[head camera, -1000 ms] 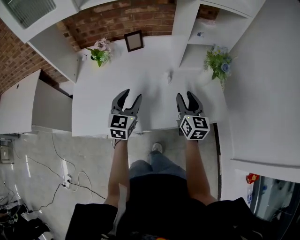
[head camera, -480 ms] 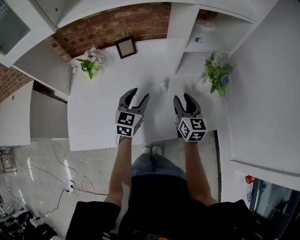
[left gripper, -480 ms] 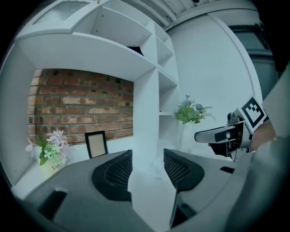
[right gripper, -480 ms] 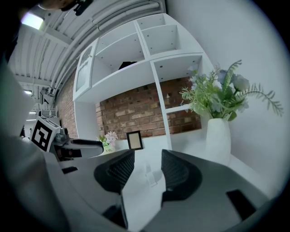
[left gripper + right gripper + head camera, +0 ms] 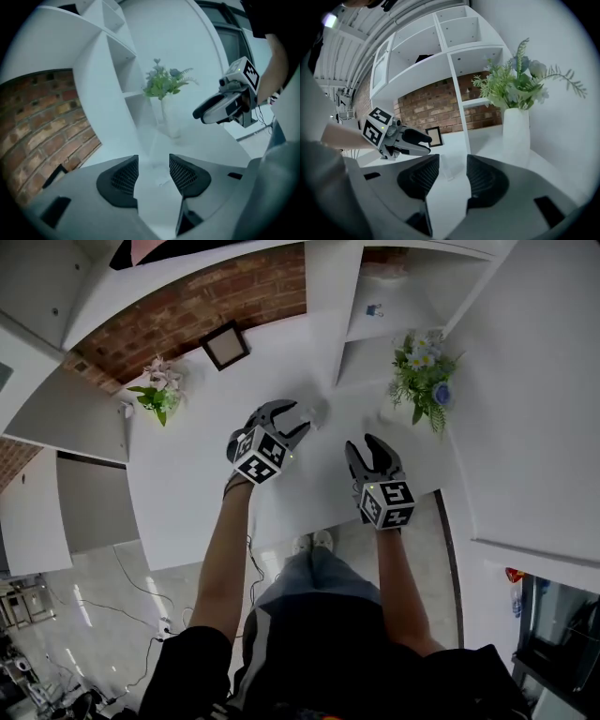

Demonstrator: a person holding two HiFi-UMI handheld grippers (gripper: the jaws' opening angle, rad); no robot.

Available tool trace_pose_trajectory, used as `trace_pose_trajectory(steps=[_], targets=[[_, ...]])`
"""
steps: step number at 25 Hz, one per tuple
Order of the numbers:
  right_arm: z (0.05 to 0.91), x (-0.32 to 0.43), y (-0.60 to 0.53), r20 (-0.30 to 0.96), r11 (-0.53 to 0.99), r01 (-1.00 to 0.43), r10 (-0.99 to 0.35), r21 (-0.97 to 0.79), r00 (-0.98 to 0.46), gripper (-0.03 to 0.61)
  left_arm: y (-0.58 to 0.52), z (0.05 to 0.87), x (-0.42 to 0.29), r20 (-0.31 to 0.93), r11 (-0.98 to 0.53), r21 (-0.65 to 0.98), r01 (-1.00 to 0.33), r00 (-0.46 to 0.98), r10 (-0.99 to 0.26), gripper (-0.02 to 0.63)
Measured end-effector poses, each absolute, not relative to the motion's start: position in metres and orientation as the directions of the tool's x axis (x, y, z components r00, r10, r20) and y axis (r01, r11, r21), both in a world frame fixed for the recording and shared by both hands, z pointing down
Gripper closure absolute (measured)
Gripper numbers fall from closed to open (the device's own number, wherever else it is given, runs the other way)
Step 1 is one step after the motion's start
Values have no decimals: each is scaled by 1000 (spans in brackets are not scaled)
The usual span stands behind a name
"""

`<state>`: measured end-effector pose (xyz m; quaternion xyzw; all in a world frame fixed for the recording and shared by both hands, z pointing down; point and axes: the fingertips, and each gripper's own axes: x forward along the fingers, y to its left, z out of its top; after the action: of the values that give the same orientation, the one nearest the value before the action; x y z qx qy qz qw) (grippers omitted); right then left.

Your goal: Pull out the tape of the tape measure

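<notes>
The person leans over the white table [image 5: 187,474] with both arms out. The left gripper [image 5: 292,418] has its jaws spread wide with nothing held, and its tips sit just beside the tape measure [image 5: 317,412] – a small white thing lying on the tabletop near the foot of the shelf unit [image 5: 323,306]. The right gripper [image 5: 364,448] hangs closer to the table's near edge, jaws likewise apart and empty, pointed toward that same small white piece. A white vase of flowers [image 5: 424,381] stands off to the right – a picture frame [image 5: 225,345] and a little potted plant [image 5: 155,395] sit back by the brick wall [image 5: 206,306].
</notes>
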<state>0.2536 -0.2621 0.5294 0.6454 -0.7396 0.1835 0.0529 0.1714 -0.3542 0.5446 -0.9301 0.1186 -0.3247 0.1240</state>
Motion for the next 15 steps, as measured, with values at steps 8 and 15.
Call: trace_pose_trajectory(steps=[8,15], targets=[[550,266,-250,369,76,-975,-917,-211,-151,414,-358,593,199,782,-894,-329,305,618,-77,425],[557,270,-244,394,67,-974,-907,-215,-149,414,-358,620,199,872,-834,-261,485,490,12,426]])
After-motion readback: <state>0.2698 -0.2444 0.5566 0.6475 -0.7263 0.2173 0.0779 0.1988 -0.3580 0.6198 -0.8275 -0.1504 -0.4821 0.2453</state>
